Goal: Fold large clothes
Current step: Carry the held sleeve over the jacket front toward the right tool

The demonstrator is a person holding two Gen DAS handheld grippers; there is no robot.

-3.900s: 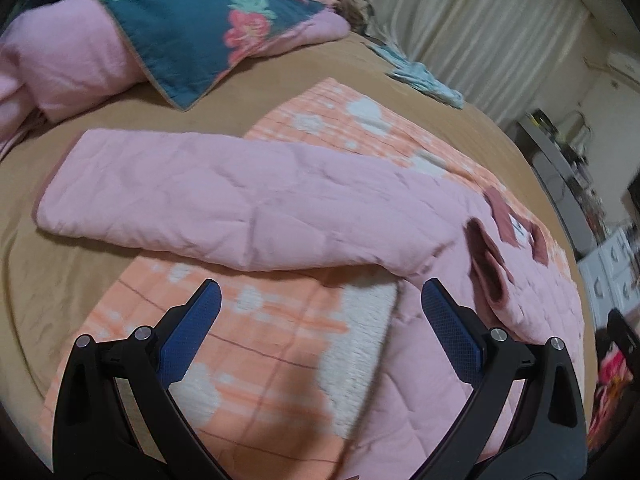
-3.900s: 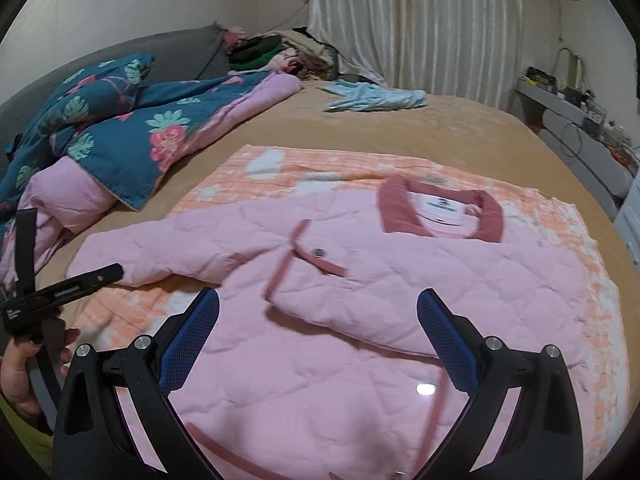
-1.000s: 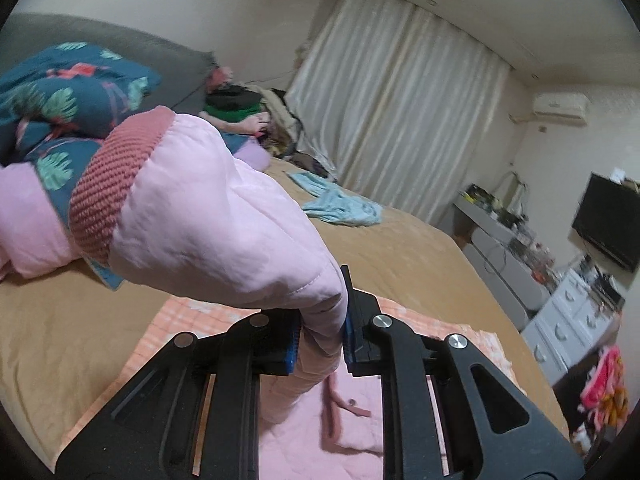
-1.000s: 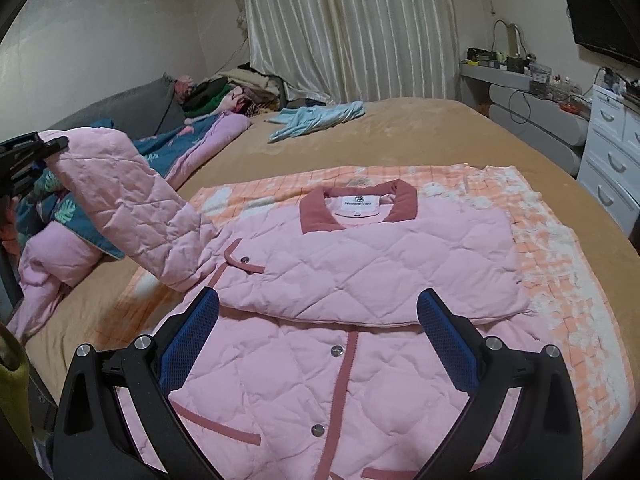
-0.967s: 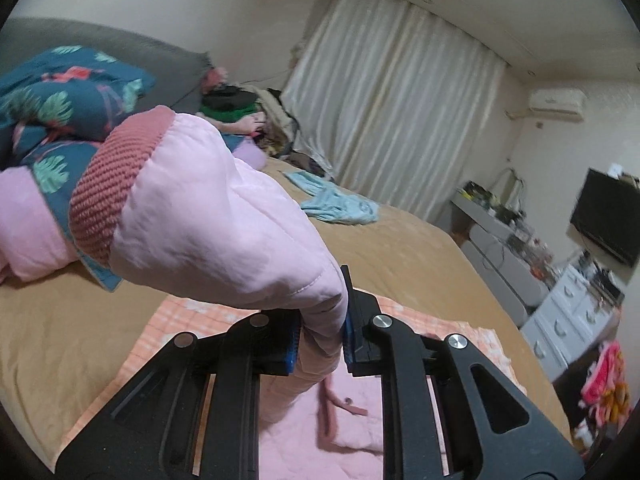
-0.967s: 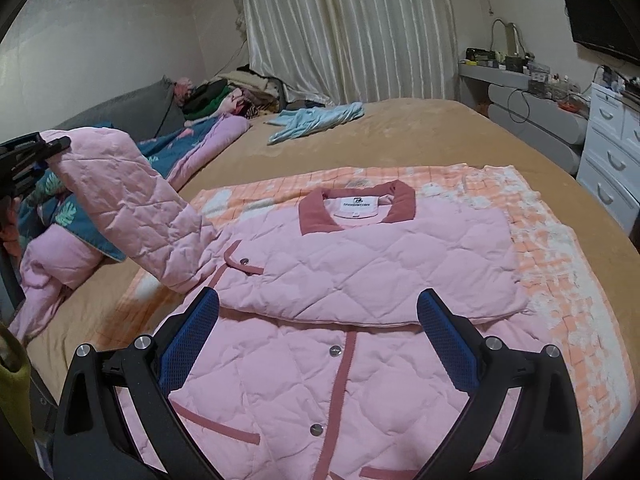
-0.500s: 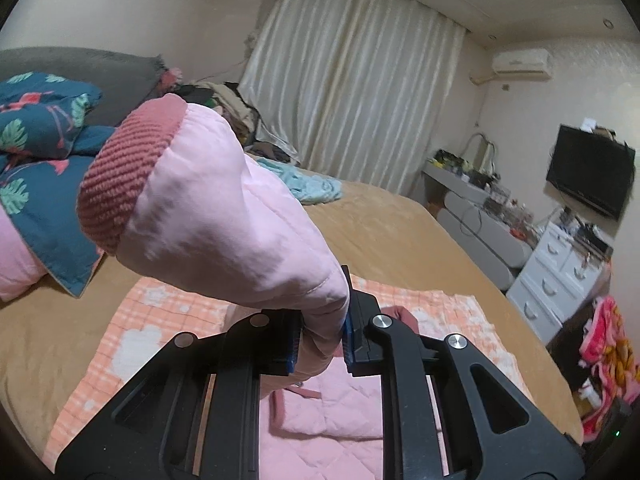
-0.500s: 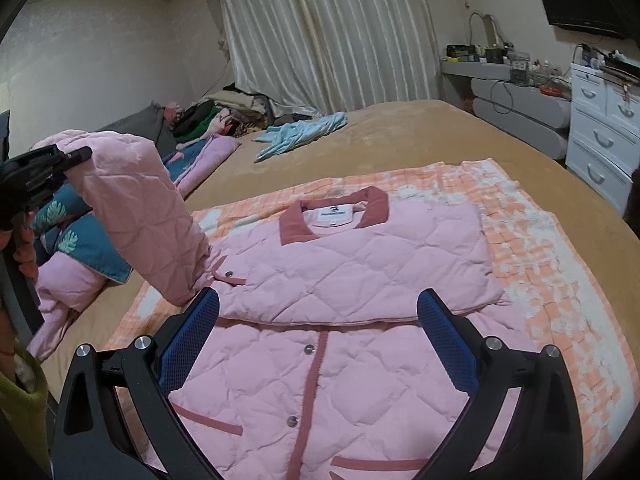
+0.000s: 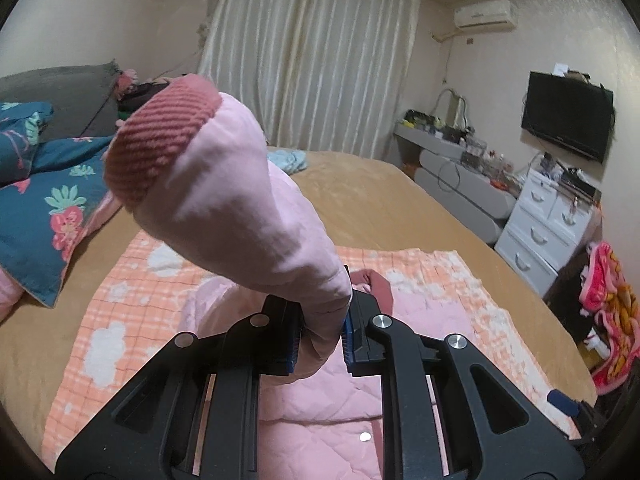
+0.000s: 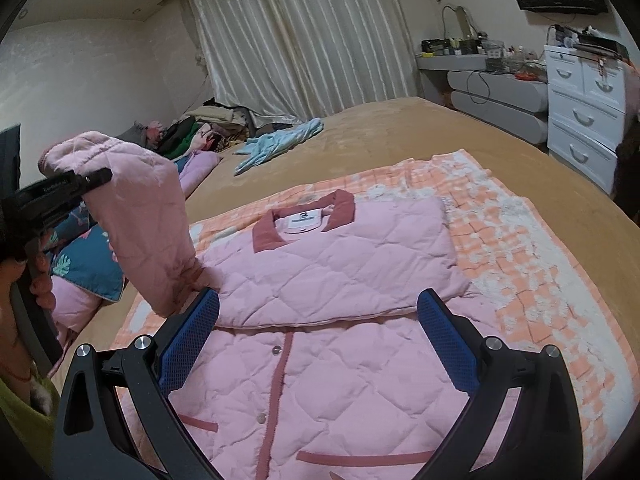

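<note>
A pink quilted jacket (image 10: 340,264) lies front-up on an orange checked blanket (image 10: 520,264), its dark pink collar (image 10: 304,216) toward the curtains. One sleeve is folded across the chest. My left gripper (image 9: 320,344) is shut on the other sleeve (image 9: 248,216), which is lifted clear of the bed; its ribbed dark pink cuff (image 9: 160,144) sticks up past the jaws. In the right wrist view that raised sleeve (image 10: 140,224) hangs at the left, held by the left gripper (image 10: 76,186). My right gripper (image 10: 318,340) hovers open over the jacket's lower front, holding nothing.
The tan bed (image 10: 400,128) carries a teal floral quilt (image 9: 44,216) at the left, a light blue garment (image 10: 280,142) and a clothes pile (image 10: 208,124) near the curtains. White drawers (image 10: 584,112) and a grey shelf (image 10: 496,92) stand at the right; a TV (image 9: 568,120) hangs on the wall.
My left gripper has carried the lifted sleeve inward over the jacket's body, rolling as it went. The right gripper has shifted sideways over the jacket's lower front and stays open.
</note>
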